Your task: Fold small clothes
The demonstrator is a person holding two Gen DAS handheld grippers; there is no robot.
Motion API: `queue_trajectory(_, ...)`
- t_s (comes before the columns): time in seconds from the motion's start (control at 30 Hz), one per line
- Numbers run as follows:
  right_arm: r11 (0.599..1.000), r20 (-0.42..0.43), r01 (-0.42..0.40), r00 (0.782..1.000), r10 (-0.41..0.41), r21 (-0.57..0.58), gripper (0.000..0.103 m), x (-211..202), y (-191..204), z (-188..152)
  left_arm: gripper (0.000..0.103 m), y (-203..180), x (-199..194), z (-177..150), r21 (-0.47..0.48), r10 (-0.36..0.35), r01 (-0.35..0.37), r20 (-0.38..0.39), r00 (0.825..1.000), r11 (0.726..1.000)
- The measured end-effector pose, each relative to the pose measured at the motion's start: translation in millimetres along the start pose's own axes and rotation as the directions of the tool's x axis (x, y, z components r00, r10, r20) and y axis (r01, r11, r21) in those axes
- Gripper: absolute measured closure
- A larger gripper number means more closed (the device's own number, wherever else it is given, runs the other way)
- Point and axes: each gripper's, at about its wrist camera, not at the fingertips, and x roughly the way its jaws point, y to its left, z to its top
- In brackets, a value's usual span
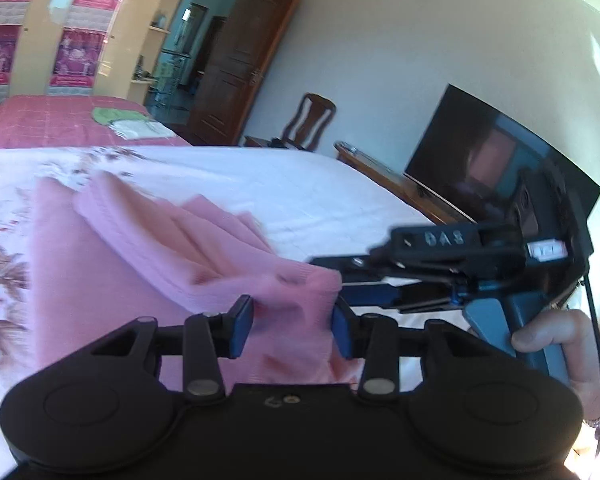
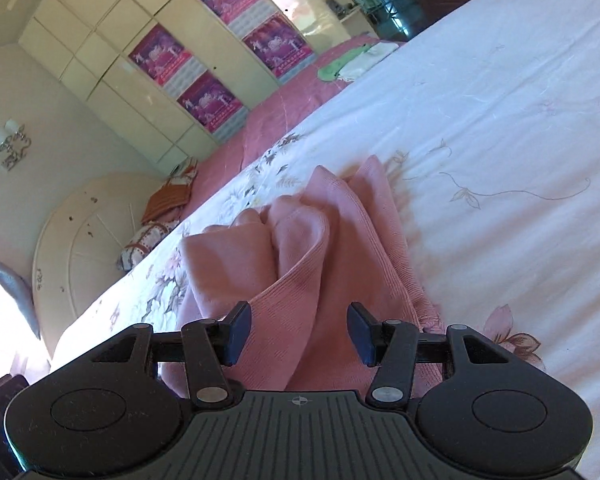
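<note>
A wide bed under a white quilt printed with pink and brown flowers [image 2: 500,128] fills the middle and lower right of the right wrist view and the middle band of the left wrist view. Behind it, at upper left in both views, stands a tall cream wardrobe with magenta posters on its doors [image 2: 112,76], and beside that open cream shelves [image 1: 158,32] hold a few small items too blurred to name. A flat black television screen [image 1: 480,168] leans at the right of the left wrist view above a low wooden cabinet [image 1: 384,172], with a dark wooden chair [image 1: 310,120] left of it. A pink bedspread [image 1: 52,120] at upper left carries a small stack of folded green and white cloths [image 1: 128,122].

The small pink ribbed knit garment [image 2: 312,248] lies bunched on the quilt at the centre of both views, partly folded over itself.

The left gripper [image 1: 292,322] has its blue pads standing a little apart with an edge of the garment between them; the right pad touches the cloth, the left pad shows a gap. The right gripper [image 2: 298,334] stands at moderate width low over the garment, its pads clear of the fabric on both sides. In the left wrist view a hand [image 1: 560,344] holds its blue handle at the right edge.
</note>
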Motion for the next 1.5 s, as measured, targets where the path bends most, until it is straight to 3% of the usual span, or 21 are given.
queue_trajectory(0.1,1.000,0.004,0.014,1.000,-0.014,-0.007,0.048,-3,-1,-1,0.057,26,-20,8,-0.065,0.092,-0.092,0.000,0.996,0.994)
queue_trajectory(0.13,1.000,0.010,0.021,1.000,-0.021,-0.012,0.035,-3,1,-3,0.057,37,-23,13,-0.092,0.141,-0.141,-0.008,0.990,0.986)
queue_trajectory(0.2,1.000,0.025,0.014,1.000,-0.014,-0.026,0.025,-2,6,-5,0.057,55,-25,18,-0.138,0.202,-0.200,-0.004,0.979,0.970)
queue_trajectory(0.3,0.998,0.006,0.001,1.000,-0.001,-0.065,0.025,5,19,-6,0.059,71,-22,23,-0.197,0.222,-0.222,-0.024,0.975,0.955)
queue_trajectory(0.37,0.994,-0.023,0.026,0.999,-0.029,-0.110,0.025,17,26,-8,0.059,67,-13,22,-0.156,0.238,-0.247,-0.075,0.968,0.956)
queue_trajectory(0.47,0.981,-0.068,0.078,0.994,-0.091,-0.177,0.025,32,32,-15,0.059,57,4,17,-0.087,0.233,-0.240,-0.085,0.969,0.967)
queue_trajectory(0.6,0.964,-0.039,0.151,0.986,-0.163,-0.221,0.025,36,30,-23,0.059,43,32,33,-0.064,0.189,-0.193,-0.075,0.979,0.979)
queue_trajectory(0.8,0.975,-0.077,0.120,0.988,-0.136,-0.186,0.017,35,15,-23,0.059,30,84,54,-0.048,0.116,-0.123,-0.120,0.986,0.991)
queue_trajectory(0.93,0.994,-0.122,0.037,0.991,-0.050,-0.103,0.017,36,4,-23,0.059,25,95,58,-0.153,-0.038,0.021,-0.105,0.994,0.988)
queue_trajectory(1.03,0.990,-0.102,0.066,0.992,-0.079,-0.123,0.017,38,4,-24,0.059,25,85,57,-0.153,0.001,-0.016,-0.094,0.996,0.988)
queue_trajectory(1.1,0.991,-0.089,0.062,0.993,-0.073,-0.118,0.018,41,2,-23,0.059,34,71,52,-0.133,0.068,-0.080,-0.089,0.994,0.988)
queue_trajectory(1.17,0.992,-0.088,0.049,0.994,-0.060,-0.120,0.026,47,1,-20,0.059,45,52,47,-0.117,0.154,-0.162,-0.076,0.985,0.980)
queue_trajectory(1.23,0.992,-0.089,0.037,0.995,-0.048,-0.124,0.047,54,1,-17,0.058,55,35,37,-0.093,0.237,-0.244,-0.075,0.969,0.965)
queue_trajectory(1.3,0.991,-0.099,0.034,0.994,-0.047,-0.127,0.063,62,0,-14,0.059,64,21,28,-0.093,0.267,-0.273,-0.066,0.961,0.958)
queue_trajectory(1.5,0.986,-0.067,0.033,0.997,-0.044,-0.164,0.074,70,6,-7,0.057,78,-11,18,-0.158,0.347,-0.345,-0.020,0.938,0.925)
